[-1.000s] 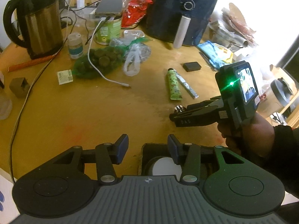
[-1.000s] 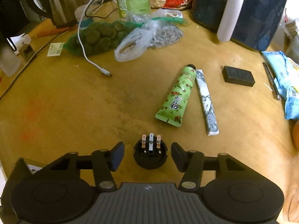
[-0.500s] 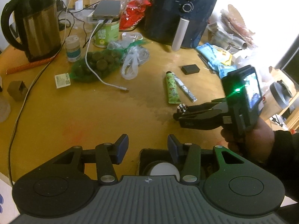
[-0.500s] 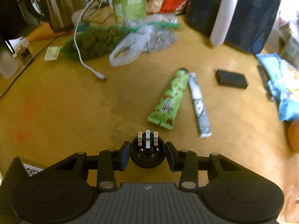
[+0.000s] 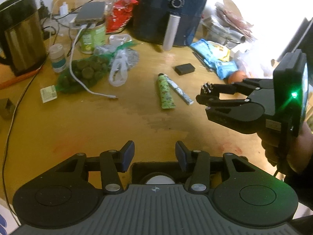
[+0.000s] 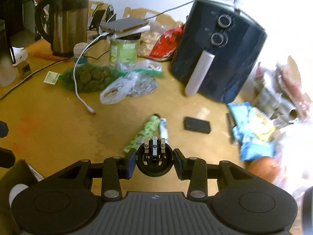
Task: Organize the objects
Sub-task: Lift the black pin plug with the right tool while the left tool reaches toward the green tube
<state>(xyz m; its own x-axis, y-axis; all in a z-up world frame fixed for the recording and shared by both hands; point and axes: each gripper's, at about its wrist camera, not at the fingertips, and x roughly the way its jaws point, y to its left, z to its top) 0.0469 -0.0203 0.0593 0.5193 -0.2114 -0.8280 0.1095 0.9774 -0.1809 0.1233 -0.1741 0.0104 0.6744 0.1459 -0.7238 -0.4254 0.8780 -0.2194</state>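
Observation:
My right gripper [image 6: 154, 160] is shut on a round black plug part [image 6: 154, 163] with three metal prongs, held above the table. The left wrist view shows that right gripper [image 5: 205, 95] raised at the right, in a person's hand [image 5: 281, 148]. My left gripper [image 5: 154, 152] stands open with nothing between its fingers. It hangs over a black open box [image 5: 137, 169] with a white round thing [image 5: 158, 179] inside. Beyond them a green tube [image 6: 145, 135] and a silver-white tube [image 5: 180, 91] lie side by side on the wooden table [image 5: 97, 121]. A small black block [image 6: 197, 125] lies right of the tubes.
At the back stand a dark air fryer [image 5: 170, 11], a steel kettle [image 5: 19, 35] and a green can [image 5: 92, 37] with a phone on top. A green net bag [image 5: 86, 72], a white cable [image 5: 78, 78], plastic bags and blue snack packs [image 6: 252, 125] crowd the far side.
My right gripper closed on the round plug part and lifted it off the table, tipping its view upward. The left gripper has stayed over the black box.

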